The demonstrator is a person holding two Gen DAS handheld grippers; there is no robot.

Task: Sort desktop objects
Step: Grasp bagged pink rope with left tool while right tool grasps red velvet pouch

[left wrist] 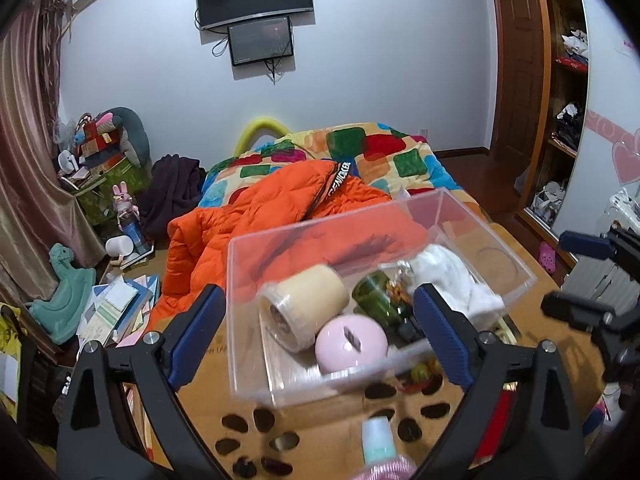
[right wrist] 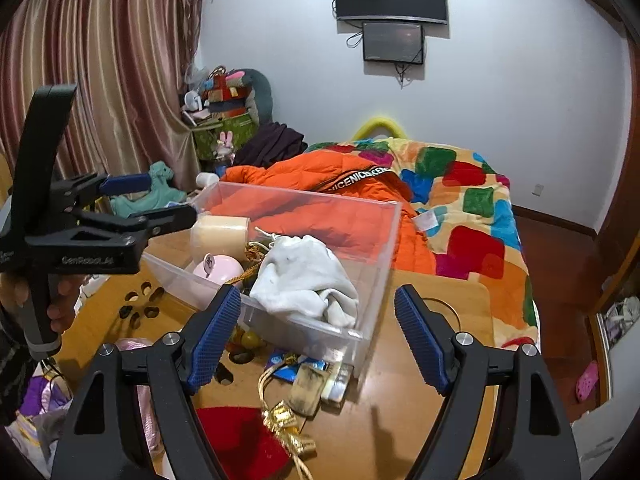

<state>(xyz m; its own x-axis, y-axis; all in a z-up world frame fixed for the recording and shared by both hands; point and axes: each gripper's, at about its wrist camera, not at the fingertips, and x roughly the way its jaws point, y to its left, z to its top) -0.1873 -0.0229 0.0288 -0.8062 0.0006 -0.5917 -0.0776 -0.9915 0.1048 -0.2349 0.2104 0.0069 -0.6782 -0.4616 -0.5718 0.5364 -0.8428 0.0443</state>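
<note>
Left wrist view: your left gripper (left wrist: pixel 320 332) is spread wide, gripping nothing, its fingers flanking the clear bin (left wrist: pixel 256 376) on the wooden desk (left wrist: pixel 560 344). The tape roll (left wrist: pixel 304 304) inside lies on its side, axis pointing toward you.

Right wrist view: your right gripper (right wrist: pixel 318 336) is likewise released, facing the bin's near wall; the white cloth (right wrist: pixel 304 280) rests inside.

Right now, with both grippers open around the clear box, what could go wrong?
1. The clear box seems tilted, its near corner resting on loose items; a nudge might tip it.
2. The white cloth drapes toward the box wall and could catch the right gripper.
3. The left gripper straddles the box; closing may squeeze the wall, not an object.
</note>
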